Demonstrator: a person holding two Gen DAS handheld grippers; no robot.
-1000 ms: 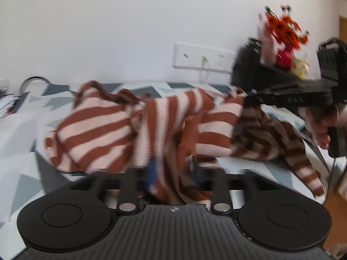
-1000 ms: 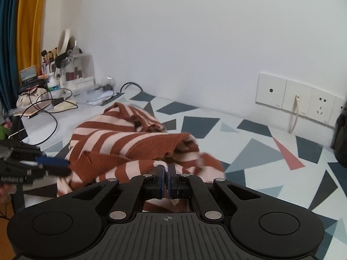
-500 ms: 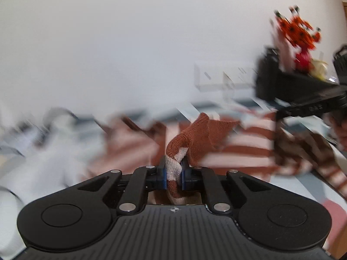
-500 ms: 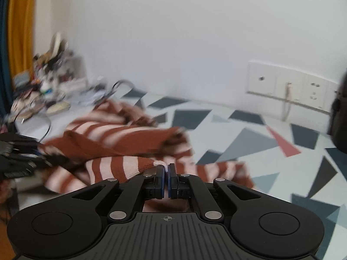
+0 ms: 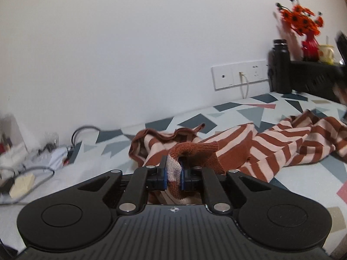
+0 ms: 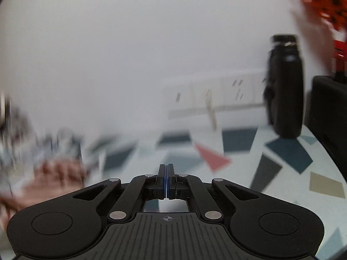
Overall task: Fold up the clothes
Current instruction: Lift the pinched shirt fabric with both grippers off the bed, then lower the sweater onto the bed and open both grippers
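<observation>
On the patterned counter, the left tool clamps a striped sweater's cuff; the right tool is pressed together, nothing visible between its pads.

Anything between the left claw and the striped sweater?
No. The left claw is already shut on a fold of the striped sweater; the rest trails to the right across the patterned table, nothing on it.

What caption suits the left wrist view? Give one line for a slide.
Left tool shut on the striped sweater's brown cuff above the patterned tabletop.
</observation>
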